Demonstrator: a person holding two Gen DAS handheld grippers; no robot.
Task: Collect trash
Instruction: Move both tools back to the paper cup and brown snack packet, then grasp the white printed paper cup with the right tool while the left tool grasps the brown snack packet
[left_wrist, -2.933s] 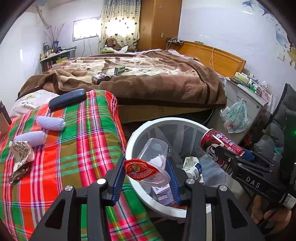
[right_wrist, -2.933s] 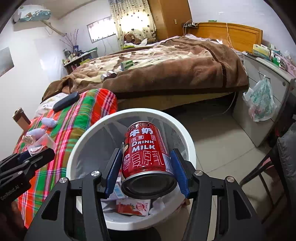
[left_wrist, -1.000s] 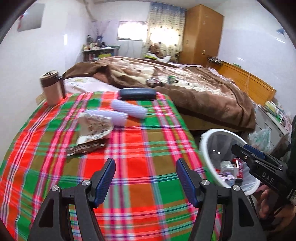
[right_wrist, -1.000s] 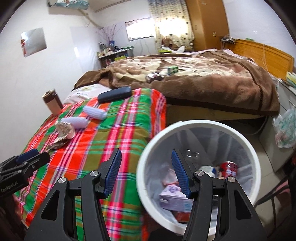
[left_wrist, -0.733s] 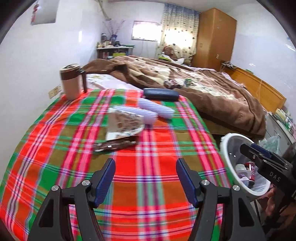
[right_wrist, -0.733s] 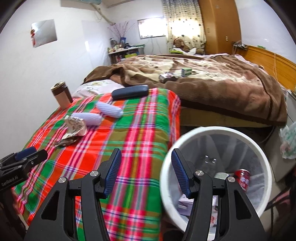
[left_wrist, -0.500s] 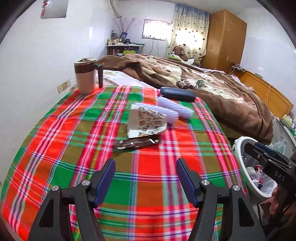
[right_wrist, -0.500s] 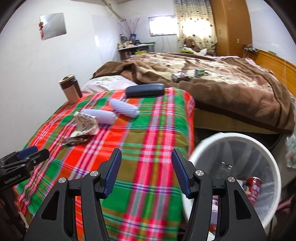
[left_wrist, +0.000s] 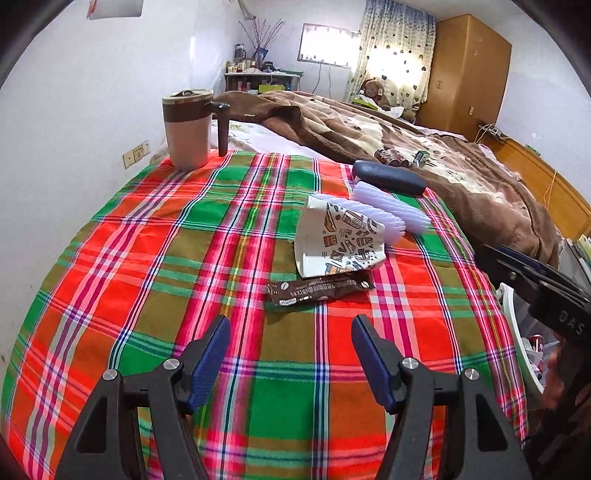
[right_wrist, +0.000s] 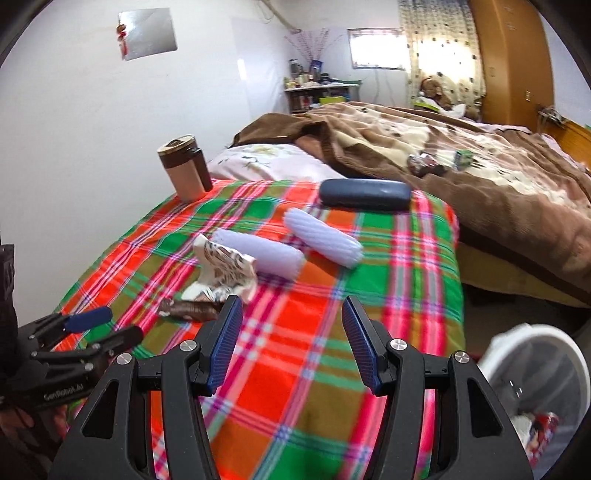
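We hold our left gripper (left_wrist: 290, 334) over the plaid cloth (left_wrist: 155, 258) with its jaws spread wide and nothing between them, and our right gripper (right_wrist: 291, 319) hangs over the same cloth, jaws likewise apart and empty. We take the crumpled paper cup (left_wrist: 338, 240) as our landmark: it lies on its side near the middle of the cloth. The brown wrapper (left_wrist: 319, 290) lies flat just on the near side of the cup, touching or almost touching its lower edge, and sits just ahead of our left gripper's open jaws. On the far side of the cup lie two pale ribbed rolls (left_wrist: 391, 210), the nearer one against the cup, and beyond them a dark blue case (left_wrist: 388, 177) at the cloth's far edge. Well to the left of the cup and farther back stands a lidded mug (left_wrist: 188, 127) upright at the corner. Off to the right of the cup, past the cloth's edge and lower down, is the white bin (right_wrist: 532, 339), with trash visible in it.
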